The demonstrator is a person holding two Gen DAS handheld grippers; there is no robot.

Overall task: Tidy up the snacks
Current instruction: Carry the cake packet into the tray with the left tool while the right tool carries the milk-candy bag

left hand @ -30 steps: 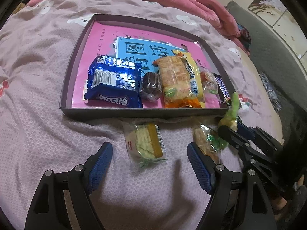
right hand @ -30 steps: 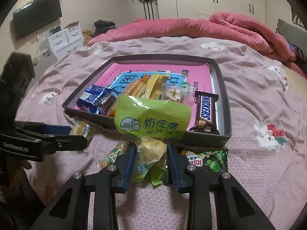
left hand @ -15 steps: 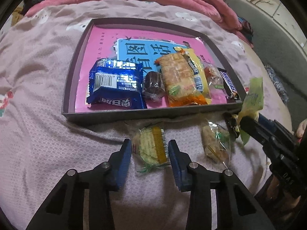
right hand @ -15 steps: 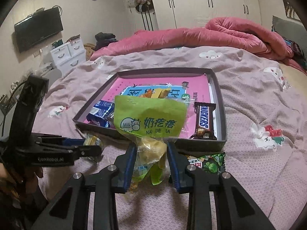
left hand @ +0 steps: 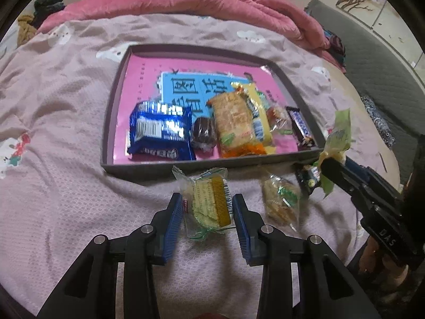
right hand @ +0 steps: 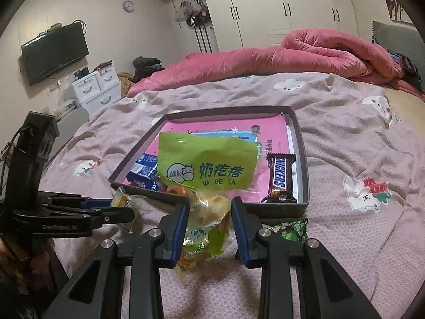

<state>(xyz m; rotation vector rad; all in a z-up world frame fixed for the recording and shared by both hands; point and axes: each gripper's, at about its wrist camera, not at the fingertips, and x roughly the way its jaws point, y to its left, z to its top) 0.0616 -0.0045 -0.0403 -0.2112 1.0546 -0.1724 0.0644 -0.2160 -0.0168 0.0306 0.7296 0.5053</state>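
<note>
In front of the tray [left hand: 148,166], the left gripper [left hand: 208,210] pinches a wrapped cake [left hand: 209,202] with its fingers; the right gripper [right hand: 209,223] pinches a green milk-snack bag [right hand: 205,164].

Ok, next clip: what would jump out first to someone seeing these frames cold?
Probably the lime-green milk snack bag, pinched in the right hand-held gripper and blocking much of that camera's view of the tray. Next, the left hand-held gripper, closed on a clear-wrapped cracker pack just in front of the tray's near wall. Behind both, the pink-lined tray on the bed holds a row of snacks, the blue cookie pack at its left end.
</note>
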